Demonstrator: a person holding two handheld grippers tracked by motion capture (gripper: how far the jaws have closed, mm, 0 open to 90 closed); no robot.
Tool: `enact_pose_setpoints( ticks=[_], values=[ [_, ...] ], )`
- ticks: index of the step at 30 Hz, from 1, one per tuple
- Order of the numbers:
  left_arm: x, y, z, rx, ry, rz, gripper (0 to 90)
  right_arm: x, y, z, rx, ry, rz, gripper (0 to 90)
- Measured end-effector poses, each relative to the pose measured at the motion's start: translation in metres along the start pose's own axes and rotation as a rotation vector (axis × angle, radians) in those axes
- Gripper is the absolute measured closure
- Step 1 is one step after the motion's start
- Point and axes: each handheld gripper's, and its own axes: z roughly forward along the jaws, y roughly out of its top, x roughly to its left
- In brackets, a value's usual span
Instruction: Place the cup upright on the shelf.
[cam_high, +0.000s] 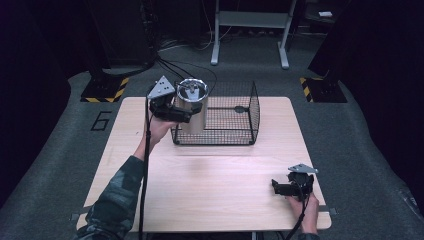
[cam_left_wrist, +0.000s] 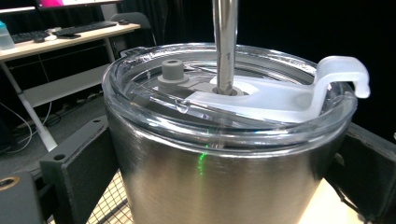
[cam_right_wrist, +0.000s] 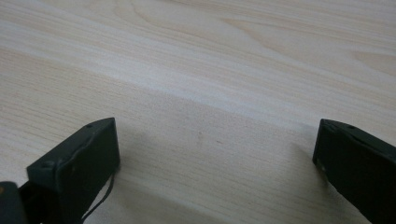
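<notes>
A stainless steel tumbler (cam_high: 193, 106) with a clear lid (cam_left_wrist: 261, 100) and a metal straw (cam_left_wrist: 225, 42) stands upright at the left end of a black wire basket (cam_high: 255, 107). My left gripper (cam_high: 188, 114) is shut on the tumbler (cam_left_wrist: 187, 158), with one black jaw on each side of its wall just under the lid. Whether the tumbler rests on the basket floor or hangs above it, I cannot tell. My right gripper (cam_high: 276, 187) lies low over the wooden table (cam_high: 210, 185) at the front right. In its own view the right gripper (cam_right_wrist: 217, 140) is open with bare wood between the jaws.
The basket sits at the back middle of the table, open at the top. Grey floor surrounds the table, with yellow-black striped stand bases (cam_high: 106, 90) at the back corners and a metal frame (cam_high: 250, 30) behind. A desk with a keyboard (cam_left_wrist: 84, 29) stands farther off.
</notes>
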Motion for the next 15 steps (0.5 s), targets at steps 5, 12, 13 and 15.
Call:
enact_pose_setpoints(
  ticks=[5,12,13,15],
  values=[
    [0.004,0.002,0.010,0.004,0.020,-0.002,3.8,0.000,0.000,0.000,0.000,0.000,0.001,0.1],
    [0.011,0.001,0.028,0.009,0.051,-0.013,3.8,0.000,0.000,0.000,-0.001,0.000,0.000,0.2],
    [0.011,0.000,0.029,0.006,0.056,-0.025,3.8,0.000,0.000,0.000,-0.001,0.000,-0.001,0.3],
    [0.012,-0.001,0.034,0.000,0.070,-0.021,3.8,0.000,0.000,0.000,-0.001,0.000,0.000,0.3]
  ],
)
